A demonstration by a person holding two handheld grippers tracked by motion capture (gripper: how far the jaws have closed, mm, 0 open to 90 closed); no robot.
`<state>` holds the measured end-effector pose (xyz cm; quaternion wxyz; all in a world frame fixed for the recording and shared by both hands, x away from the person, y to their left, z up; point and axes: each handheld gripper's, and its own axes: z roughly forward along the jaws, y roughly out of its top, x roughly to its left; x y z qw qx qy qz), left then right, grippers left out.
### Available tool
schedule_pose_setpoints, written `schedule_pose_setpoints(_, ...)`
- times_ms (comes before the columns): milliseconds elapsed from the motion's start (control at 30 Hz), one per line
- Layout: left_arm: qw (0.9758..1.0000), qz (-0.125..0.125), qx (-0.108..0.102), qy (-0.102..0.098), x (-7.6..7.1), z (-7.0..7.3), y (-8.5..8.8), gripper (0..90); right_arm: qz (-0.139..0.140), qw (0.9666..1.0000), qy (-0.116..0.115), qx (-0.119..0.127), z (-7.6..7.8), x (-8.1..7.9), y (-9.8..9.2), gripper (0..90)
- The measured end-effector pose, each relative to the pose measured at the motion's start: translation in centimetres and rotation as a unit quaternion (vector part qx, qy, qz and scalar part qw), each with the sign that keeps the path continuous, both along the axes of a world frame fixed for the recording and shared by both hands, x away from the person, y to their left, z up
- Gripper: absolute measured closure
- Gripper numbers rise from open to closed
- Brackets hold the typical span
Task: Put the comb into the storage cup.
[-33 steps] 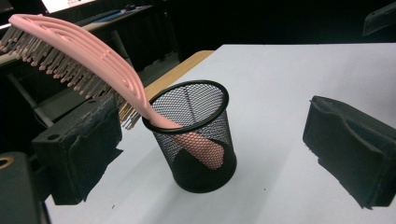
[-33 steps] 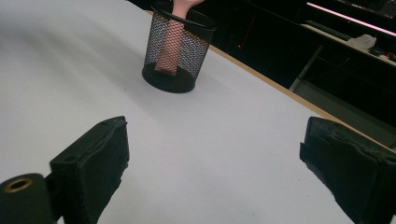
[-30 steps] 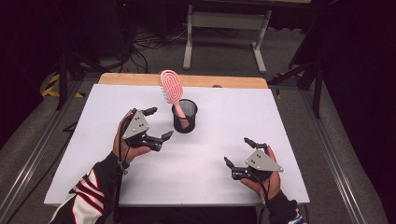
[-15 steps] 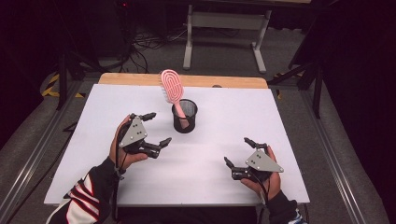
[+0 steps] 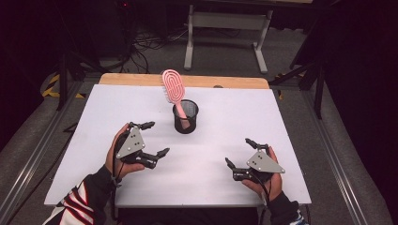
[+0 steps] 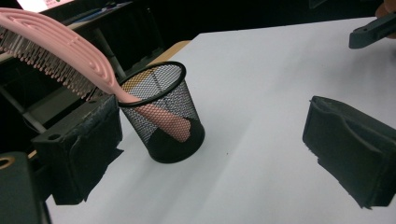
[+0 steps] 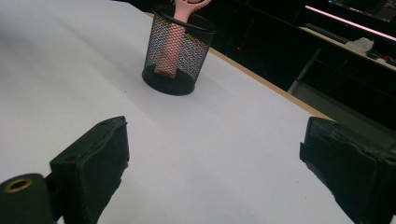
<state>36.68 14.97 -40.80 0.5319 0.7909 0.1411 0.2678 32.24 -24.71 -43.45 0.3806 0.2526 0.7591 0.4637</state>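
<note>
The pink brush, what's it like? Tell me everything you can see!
The brush looks like pink plastic. Its oval head has long looping slots, and a row of short bristles shows along one side. It stands handle-down in the black mesh cup, leaning on the rim, with its head sticking out and tilted toward the far side of the table. The handle's end rests at the cup's bottom. Only the cup touches it.

Bare white counter (image 5: 94, 122) all round; lone obstacle is the mesh cup (image 5: 186, 117) near the far edge, pink brush (image 5: 172, 89) leaning out.
</note>
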Motion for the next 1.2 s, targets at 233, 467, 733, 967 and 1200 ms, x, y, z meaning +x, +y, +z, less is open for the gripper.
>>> schedule_pose_setpoints(233, 1.0000, 0.004, 0.003, 0.002, -0.9, -0.5, 0.9, 5.7, 0.000, 1.0000, 0.000, 0.000, 0.0, 0.0, 0.1, 8.5)
schedule_pose_setpoints(467, 0.9998, 0.014, 0.008, 0.008, -1.5, -1.1, 2.0, 5.7, 0.000, 1.0000, -0.001, 0.002, 0.0, -0.1, 0.1, 8.5)
schedule_pose_setpoints(733, 0.9993, 0.030, 0.012, 0.018, -2.0, -2.0, 3.8, 5.7, 0.000, 1.0000, -0.001, 0.003, 0.0, -0.1, 0.1, 8.5)
schedule_pose_setpoints(967, 0.9984, 0.046, 0.016, 0.030, -2.2, -2.9, 5.1, 5.7, 0.000, 1.0000, -0.001, 0.004, 0.0, -0.1, 0.1, 8.5)
schedule_pose_setpoints(1200, 0.9968, 0.064, 0.023, 0.042, -2.1, -3.8, 6.3, 5.8, 0.000, 1.0000, 0.000, 0.005, 0.0, -0.1, 0.0, 8.5)
